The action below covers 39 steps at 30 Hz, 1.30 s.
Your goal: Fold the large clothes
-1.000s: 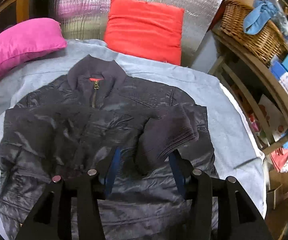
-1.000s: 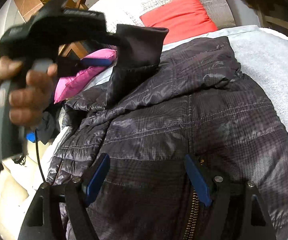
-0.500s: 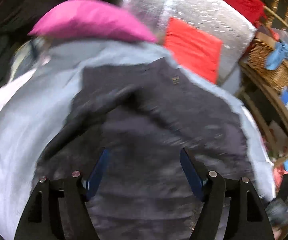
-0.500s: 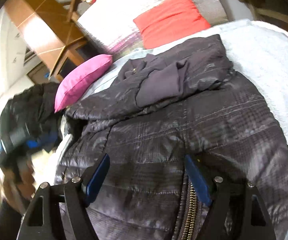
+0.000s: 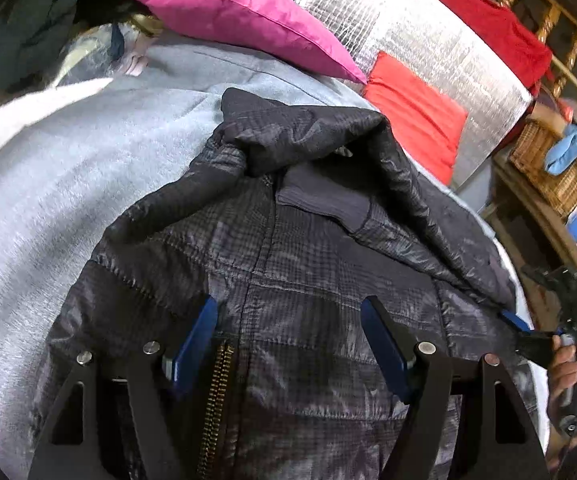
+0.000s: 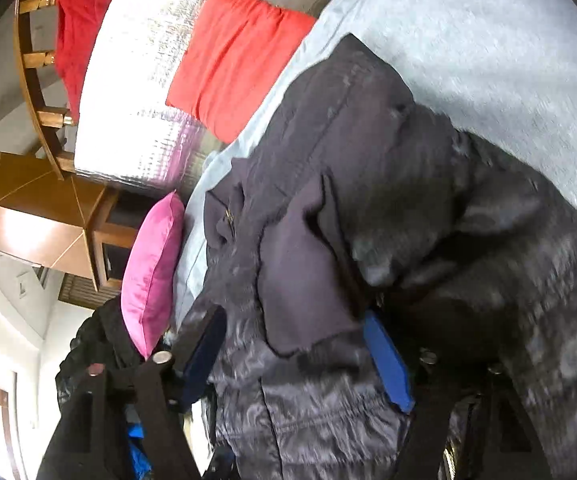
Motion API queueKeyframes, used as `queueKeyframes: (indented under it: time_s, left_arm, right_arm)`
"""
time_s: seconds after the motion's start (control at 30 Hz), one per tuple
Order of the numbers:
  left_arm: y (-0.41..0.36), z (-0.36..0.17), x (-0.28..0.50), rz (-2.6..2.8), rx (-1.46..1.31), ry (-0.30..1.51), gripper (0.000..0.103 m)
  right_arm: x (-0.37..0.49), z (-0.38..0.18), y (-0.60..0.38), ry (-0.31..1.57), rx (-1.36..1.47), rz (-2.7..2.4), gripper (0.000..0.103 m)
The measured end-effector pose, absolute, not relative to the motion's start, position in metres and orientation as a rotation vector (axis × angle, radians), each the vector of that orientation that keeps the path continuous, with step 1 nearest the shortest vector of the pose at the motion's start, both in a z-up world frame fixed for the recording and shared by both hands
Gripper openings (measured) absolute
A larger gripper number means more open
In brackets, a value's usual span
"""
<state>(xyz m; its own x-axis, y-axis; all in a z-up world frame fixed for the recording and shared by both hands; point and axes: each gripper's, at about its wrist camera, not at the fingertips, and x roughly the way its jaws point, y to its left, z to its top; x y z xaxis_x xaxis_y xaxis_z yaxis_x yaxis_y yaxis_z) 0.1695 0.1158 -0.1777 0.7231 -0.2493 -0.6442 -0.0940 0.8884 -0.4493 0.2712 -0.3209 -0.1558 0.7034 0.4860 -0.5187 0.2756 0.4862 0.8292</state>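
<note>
The dark quilted jacket lies on the grey bedspread, one sleeve folded across it. Both the left gripper and the right gripper gape wide above it, holding nothing. A pink pillow sits beyond.

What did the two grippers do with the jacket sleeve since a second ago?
The left gripper let go of the ribbed cuff it held up; the sleeve now lies folded across the jacket, and that gripper hangs open over the zip. The right gripper swung over and now hangs open around the cuff. The jacket stayed on the grey blanket, with the pink pillow and red pillow unmoved.
</note>
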Motion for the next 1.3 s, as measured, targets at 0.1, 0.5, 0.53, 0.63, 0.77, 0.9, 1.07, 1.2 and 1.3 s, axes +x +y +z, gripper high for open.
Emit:
queueKeyframes:
  time_s: [0.1,0.5,0.53,0.63,0.77,0.9,1.07,1.2,1.3]
  left_arm:
    - [0.118,-0.177,0.167,-0.094,-0.490,0.761,0.075]
    - [0.120,-0.178,0.168,-0.102,-0.507,0.755,0.075]
    - [0.120,-0.177,0.168,-0.102,-0.506,0.754,0.075]
    - [0.119,-0.177,0.168,-0.100,-0.505,0.755,0.075]
    - [0.117,-0.177,0.168,-0.093,-0.496,0.755,0.075]
    - [0.117,-0.176,0.168,-0.092,-0.496,0.755,0.075]
    - [0.126,-0.147,0.170,-0.056,-0.531,0.758,0.075]
    - [0.128,-0.109,0.203,-0.033,-0.469,0.750,0.075]
    - [0.122,-0.095,0.243,0.029,-0.354,0.716,0.075]
  right_arm:
    - [0.278,-0.153,-0.315,0.857,1.027,0.100,0.044]
    - [0.294,-0.086,-0.281,0.853,0.594,-0.006,0.012]
    - [0.295,-0.072,-0.279,0.826,0.547,-0.009,0.012]
    - [0.297,-0.036,-0.275,0.748,0.381,-0.033,0.012]
    - [0.307,-0.044,-0.282,0.750,0.283,-0.068,0.012]
    - [0.316,-0.100,-0.292,0.864,0.308,-0.083,0.012]
    - [0.311,-0.127,-0.312,0.868,0.411,-0.055,0.012]
    - [0.309,-0.123,-0.320,0.840,0.415,-0.016,0.012]
    - [0.304,-0.108,-0.324,0.784,0.401,-0.011,0.012]
